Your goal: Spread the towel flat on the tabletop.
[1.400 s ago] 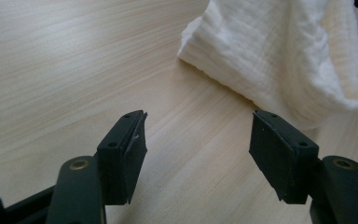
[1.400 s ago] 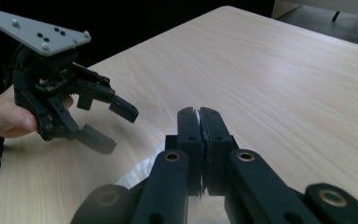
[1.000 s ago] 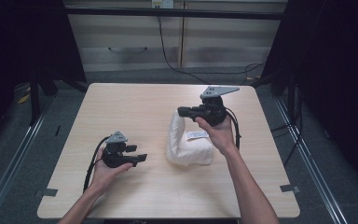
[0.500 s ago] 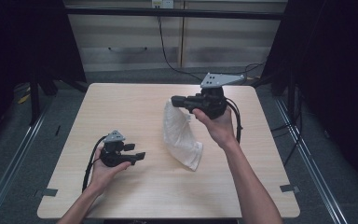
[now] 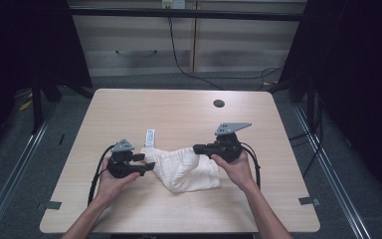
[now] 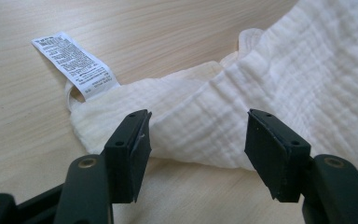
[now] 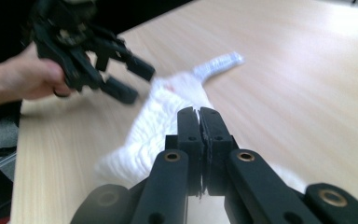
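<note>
A pale wood-grain rectangular worktop [image 5: 129, 114] with rounded corners stands on a grey floor in a dim room, black curtains at both sides and a light panelled wall behind, with dark cables trailing down it. A small dark round hole [image 5: 219, 103] sits near the worktop's far edge. A crumpled white crinkle-weave cloth [image 5: 184, 169] lies on the near middle of the worktop between the two hands. Its white printed care label [image 6: 74, 60] lies flat on the wood at the cloth's left end; the print is too small to read. The left claw [image 6: 198, 140] is spread wide, just before the cloth's folded edge. The right claw [image 7: 199, 122] is clamped on the cloth.
</note>
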`<state>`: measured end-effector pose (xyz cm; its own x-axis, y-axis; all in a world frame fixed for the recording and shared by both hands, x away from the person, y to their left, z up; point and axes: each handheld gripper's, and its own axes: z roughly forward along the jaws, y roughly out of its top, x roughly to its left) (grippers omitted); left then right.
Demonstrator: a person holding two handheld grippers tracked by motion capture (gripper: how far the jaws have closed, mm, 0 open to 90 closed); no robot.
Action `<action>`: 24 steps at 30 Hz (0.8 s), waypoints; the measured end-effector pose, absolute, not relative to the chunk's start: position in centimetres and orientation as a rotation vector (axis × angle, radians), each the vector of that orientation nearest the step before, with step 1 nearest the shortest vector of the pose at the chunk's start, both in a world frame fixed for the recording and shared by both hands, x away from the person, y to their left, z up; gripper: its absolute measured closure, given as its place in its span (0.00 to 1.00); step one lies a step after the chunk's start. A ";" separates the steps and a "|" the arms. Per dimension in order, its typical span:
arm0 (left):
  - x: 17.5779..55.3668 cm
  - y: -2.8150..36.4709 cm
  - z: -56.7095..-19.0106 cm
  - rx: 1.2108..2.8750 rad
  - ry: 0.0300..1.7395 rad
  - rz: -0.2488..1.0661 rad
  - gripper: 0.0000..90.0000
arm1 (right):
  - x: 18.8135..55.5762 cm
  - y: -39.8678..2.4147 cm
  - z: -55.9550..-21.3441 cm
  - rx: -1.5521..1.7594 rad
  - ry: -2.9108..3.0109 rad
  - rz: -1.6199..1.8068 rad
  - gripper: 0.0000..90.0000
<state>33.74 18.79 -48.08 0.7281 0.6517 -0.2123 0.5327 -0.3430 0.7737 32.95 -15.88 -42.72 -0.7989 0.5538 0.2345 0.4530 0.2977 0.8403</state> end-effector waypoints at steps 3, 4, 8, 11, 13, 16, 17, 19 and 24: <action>33.9 19.2 -48.1 2.018 0.913 0.173 0.44 | 32.5 -16.7 -44.7 1.004 2.469 1.490 0.98; 33.9 19.2 -48.1 2.018 0.913 0.173 0.44 | 32.3 -16.8 -45.3 1.012 2.481 1.460 0.98; 34.3 19.7 -48.3 2.015 0.935 0.187 0.45 | 31.9 -17.5 -47.6 1.078 2.518 1.379 0.98; 34.5 19.5 -48.5 2.029 0.924 0.191 0.49 | 31.8 -17.7 -48.6 1.098 2.556 1.308 0.98; 34.8 19.1 -48.9 2.053 0.915 0.193 0.50 | 31.9 -17.8 -49.1 1.121 2.559 1.301 0.98; 35.2 18.9 -49.1 2.064 0.916 0.190 0.50 | 31.8 -17.8 -49.8 1.131 2.582 1.264 0.98; 35.3 18.9 -49.1 2.051 0.921 0.191 0.48 | 31.8 -17.7 -50.0 1.136 2.587 1.253 0.98; 35.3 19.0 -49.1 2.047 0.923 0.183 0.47 | 31.7 -17.4 -50.4 1.119 2.604 1.247 0.98; 35.2 19.2 -48.8 2.025 0.926 0.194 0.46 | 31.0 -17.0 -50.3 1.054 2.660 1.244 0.98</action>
